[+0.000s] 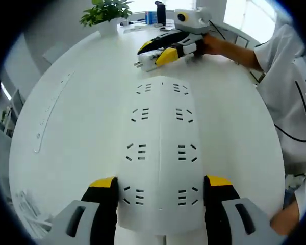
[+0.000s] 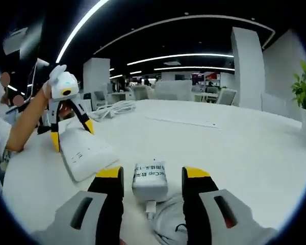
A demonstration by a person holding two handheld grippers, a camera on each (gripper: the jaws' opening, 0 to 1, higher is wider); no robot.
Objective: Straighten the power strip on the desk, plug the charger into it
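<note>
A white power strip (image 1: 160, 153) with several sockets lies flat on the white round table (image 1: 81, 148) and runs away from me. My left gripper (image 1: 160, 182) is shut across its near end, one jaw on each long side. The right gripper view shows that left gripper (image 2: 72, 135) at the strip's (image 2: 86, 153) end. A white charger (image 2: 149, 181) lies on the table between the fingers of my right gripper (image 2: 153, 176), which is open with a gap on each side. Its cable (image 2: 166, 224) coils below it. My right gripper (image 1: 157, 51) and the charger (image 1: 147, 61) sit just beyond the strip's far end.
A potted plant (image 1: 107, 13) stands at the table's far edge, with bottles (image 1: 160, 13) beside it. A long white rail (image 1: 51, 109) lies on the table left of the strip. A coil of white cable (image 2: 112, 109) rests further off. A person's arm (image 1: 234, 48) reaches in.
</note>
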